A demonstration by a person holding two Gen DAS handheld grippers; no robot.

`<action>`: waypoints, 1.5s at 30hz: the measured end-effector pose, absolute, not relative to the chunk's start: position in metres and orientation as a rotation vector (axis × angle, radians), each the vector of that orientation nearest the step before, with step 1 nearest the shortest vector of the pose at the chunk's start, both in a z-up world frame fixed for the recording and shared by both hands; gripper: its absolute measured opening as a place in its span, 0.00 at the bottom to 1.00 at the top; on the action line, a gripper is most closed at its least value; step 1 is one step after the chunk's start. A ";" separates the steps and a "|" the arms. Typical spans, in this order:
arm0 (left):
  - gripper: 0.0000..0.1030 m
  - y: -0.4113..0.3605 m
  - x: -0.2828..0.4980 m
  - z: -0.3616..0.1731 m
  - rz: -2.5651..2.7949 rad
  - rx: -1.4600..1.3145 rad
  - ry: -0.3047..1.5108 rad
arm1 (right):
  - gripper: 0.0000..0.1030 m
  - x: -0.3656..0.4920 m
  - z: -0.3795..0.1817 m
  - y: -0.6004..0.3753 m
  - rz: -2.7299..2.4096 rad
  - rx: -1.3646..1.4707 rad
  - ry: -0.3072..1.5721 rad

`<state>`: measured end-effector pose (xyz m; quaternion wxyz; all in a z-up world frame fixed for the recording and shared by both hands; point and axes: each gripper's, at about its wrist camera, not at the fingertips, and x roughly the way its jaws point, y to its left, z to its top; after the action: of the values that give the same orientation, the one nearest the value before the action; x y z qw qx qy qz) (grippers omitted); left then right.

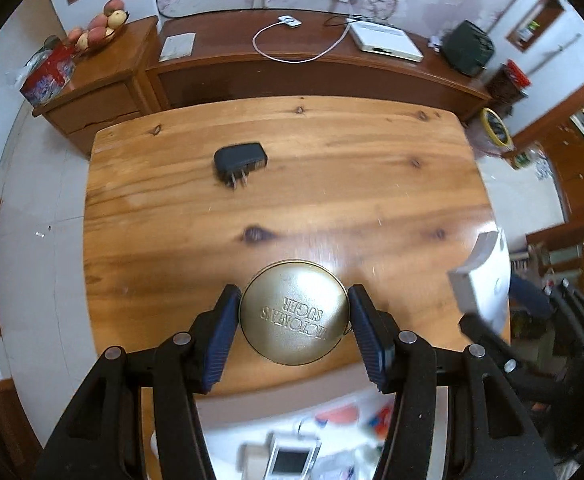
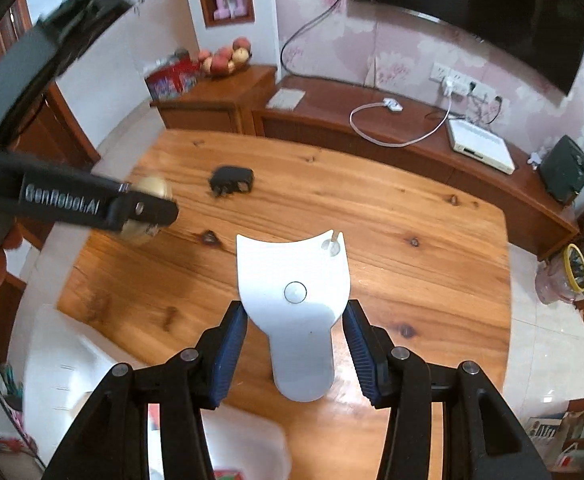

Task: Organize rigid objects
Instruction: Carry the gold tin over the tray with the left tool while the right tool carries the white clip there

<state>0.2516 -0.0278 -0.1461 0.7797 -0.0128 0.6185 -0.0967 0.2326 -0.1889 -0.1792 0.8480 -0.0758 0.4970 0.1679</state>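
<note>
From my left wrist camera, the left gripper [image 1: 293, 314] pinches a round gold tin [image 1: 294, 312] at 6 o'clock above the wooden table [image 1: 331, 184], with a black plug adapter [image 1: 239, 160] lying at 12 o'clock. From my right wrist camera, the right gripper [image 2: 295, 320] clamps a flat white device [image 2: 293, 296] at 6 o'clock, the adapter sits at 11 o'clock, and the tin hangs at 9 o'clock.

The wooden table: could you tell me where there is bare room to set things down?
The wooden table is nearly all bare: only a black charger lies near its far edge. Free wood stretches right of it and across the middle. The clutter sits off the near edge.
</note>
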 end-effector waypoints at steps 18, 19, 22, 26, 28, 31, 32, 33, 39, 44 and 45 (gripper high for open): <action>0.57 0.020 0.107 -0.164 -0.353 0.077 1.328 | 0.49 0.088 -0.156 -0.147 0.279 -0.003 1.048; 0.57 0.022 0.104 -0.168 -0.353 0.071 1.333 | 0.49 0.083 -0.162 -0.145 0.275 0.009 1.062; 0.57 0.025 0.097 -0.183 -0.363 0.055 1.347 | 0.49 0.073 -0.179 -0.136 0.273 0.025 1.104; 0.57 0.025 0.092 -0.202 -0.373 0.061 1.353 | 0.49 0.063 -0.201 -0.124 0.263 0.028 1.163; 0.57 0.025 0.091 -0.209 -0.377 0.066 1.348 | 0.49 0.059 -0.212 -0.120 0.252 0.030 1.184; 0.57 0.025 0.092 -0.218 -0.381 0.070 1.349 | 0.49 0.055 -0.223 -0.117 0.235 0.028 1.204; 0.57 0.025 0.094 -0.220 -0.385 0.075 1.349 | 0.49 0.055 -0.227 -0.117 0.230 0.025 1.212; 0.57 0.025 0.095 -0.223 -0.385 0.077 1.349 | 0.49 0.056 -0.231 -0.116 0.226 0.019 1.219; 0.57 0.025 0.104 -0.241 -0.396 0.061 1.376 | 0.49 0.062 -0.252 -0.112 0.212 -0.008 1.255; 0.57 0.021 0.108 -0.245 -0.407 0.082 1.368 | 0.49 0.072 -0.265 -0.110 0.202 -0.025 1.280; 0.57 0.021 0.110 -0.246 -0.404 0.082 1.370 | 0.49 0.074 -0.267 -0.110 0.199 -0.029 1.283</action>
<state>0.1098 0.0206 -0.2462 0.7548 0.0375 0.6282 -0.1852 0.0737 -0.1095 -0.2672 0.7966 -0.0137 0.5973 0.0927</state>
